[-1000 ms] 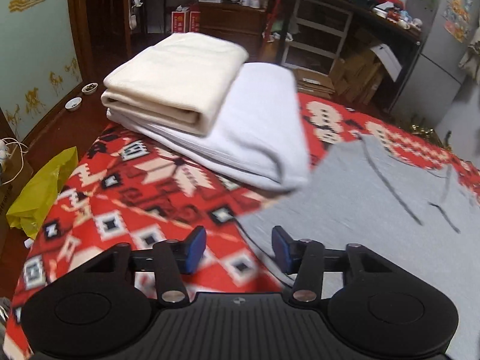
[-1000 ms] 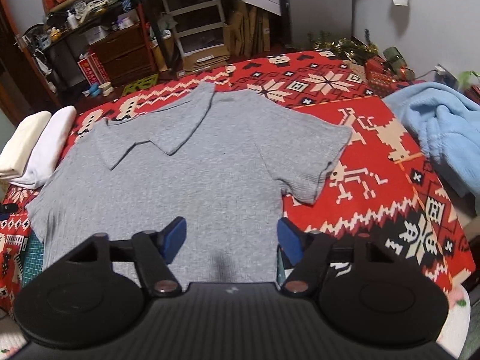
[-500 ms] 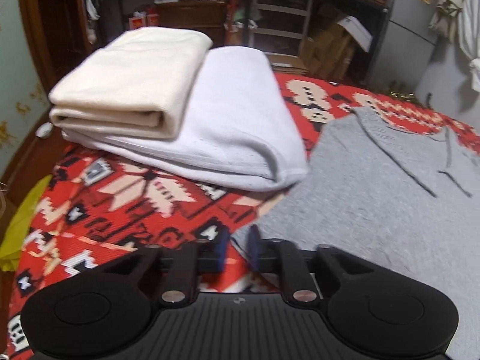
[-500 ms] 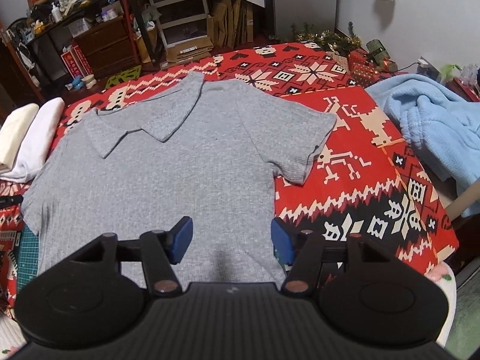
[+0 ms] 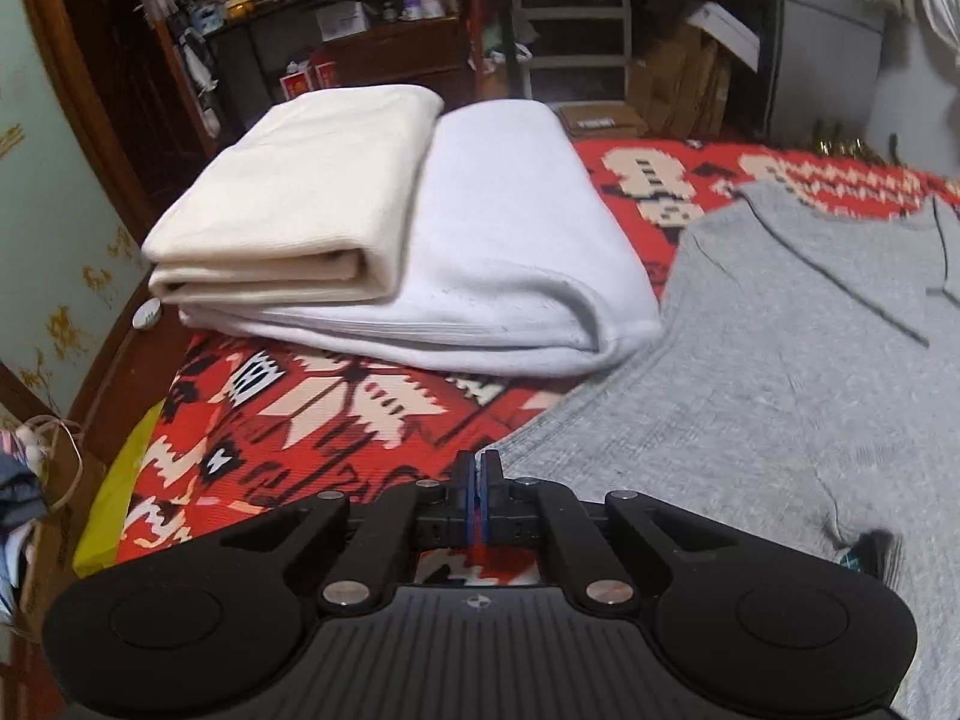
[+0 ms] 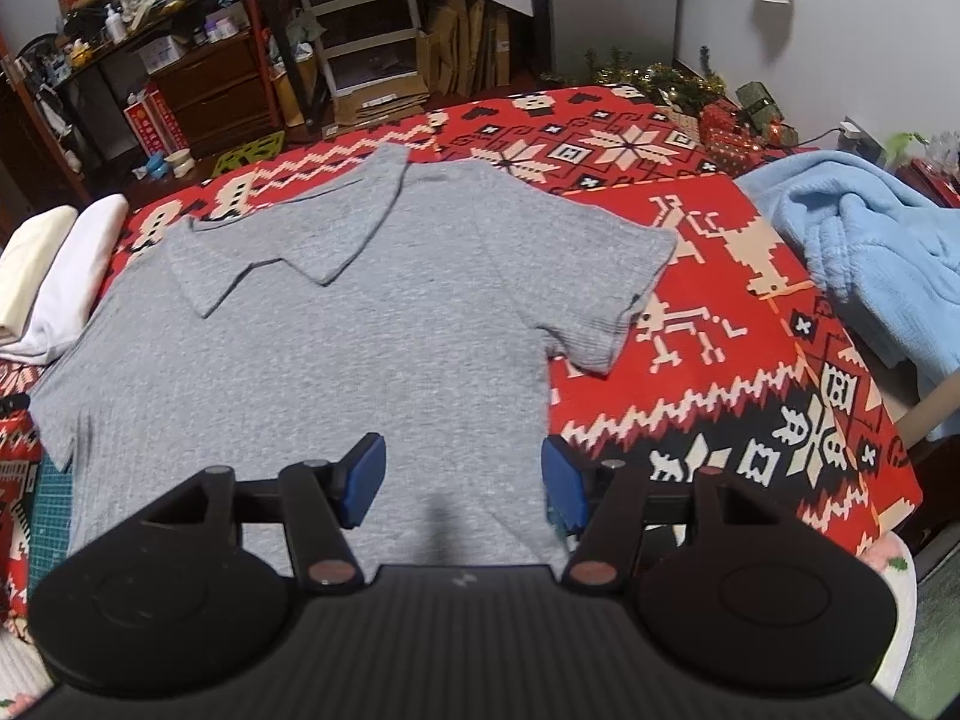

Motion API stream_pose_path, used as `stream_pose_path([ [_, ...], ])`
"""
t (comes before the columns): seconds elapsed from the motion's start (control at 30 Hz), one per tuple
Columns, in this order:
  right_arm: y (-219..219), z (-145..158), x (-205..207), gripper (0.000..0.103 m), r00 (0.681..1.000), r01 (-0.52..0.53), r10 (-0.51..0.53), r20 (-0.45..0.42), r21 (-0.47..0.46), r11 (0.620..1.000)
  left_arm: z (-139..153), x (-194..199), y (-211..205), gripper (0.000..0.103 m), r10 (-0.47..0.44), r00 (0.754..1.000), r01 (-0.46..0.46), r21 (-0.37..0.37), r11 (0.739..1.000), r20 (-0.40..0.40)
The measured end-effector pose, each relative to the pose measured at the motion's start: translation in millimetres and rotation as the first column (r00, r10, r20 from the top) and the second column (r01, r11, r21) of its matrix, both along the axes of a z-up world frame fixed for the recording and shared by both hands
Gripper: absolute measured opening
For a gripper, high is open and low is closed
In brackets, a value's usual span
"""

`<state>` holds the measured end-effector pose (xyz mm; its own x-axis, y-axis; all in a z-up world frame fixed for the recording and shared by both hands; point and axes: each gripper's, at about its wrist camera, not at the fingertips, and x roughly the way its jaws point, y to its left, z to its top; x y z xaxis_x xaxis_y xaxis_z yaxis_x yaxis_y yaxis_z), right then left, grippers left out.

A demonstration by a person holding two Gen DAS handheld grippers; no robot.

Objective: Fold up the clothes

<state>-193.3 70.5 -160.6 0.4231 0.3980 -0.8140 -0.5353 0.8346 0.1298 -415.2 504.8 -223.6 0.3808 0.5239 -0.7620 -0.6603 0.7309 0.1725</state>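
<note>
We see the red patterned blanket [image 6: 690,360] carrying the grey polo shirt [image 6: 336,348], flat, collar away, hem toward us; left gripper [image 5: 478,495], apart a second ago, now closed at its sleeve edge, grip unclear; right gripper [image 6: 459,474] stays apart over hem.

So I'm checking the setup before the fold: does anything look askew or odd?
One thing: the grey polo shirt lies flat, but its collar is splayed unevenly toward one side. The folded cream and white cloths are stacked neatly.
</note>
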Motion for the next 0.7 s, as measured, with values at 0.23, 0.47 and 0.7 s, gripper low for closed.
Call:
stream_pose_path([
  [0.23,-25.8,-5.3,46.6,0.062,0.993,0.105,-0.107,0.054,0.033,0.994,3.6,-0.9,2.8,0.025,0.077,0.996,-0.077,0.013,0.997,-0.041],
  [0.47,-49.2,-27.6,132.5,0.034,0.975,0.214,-0.218,0.032,0.095,0.972,30.6,-24.5,-4.2,0.032,0.167,0.985,-0.168,-0.048,0.985,-0.034],
  [0.7,-41.0,-53.1,184.4,0.030,0.986,0.131,-0.139,0.095,0.087,0.988,60.5,-29.4,-36.6,0.037,0.229,0.973,-0.222,-0.125,0.967,0.044],
])
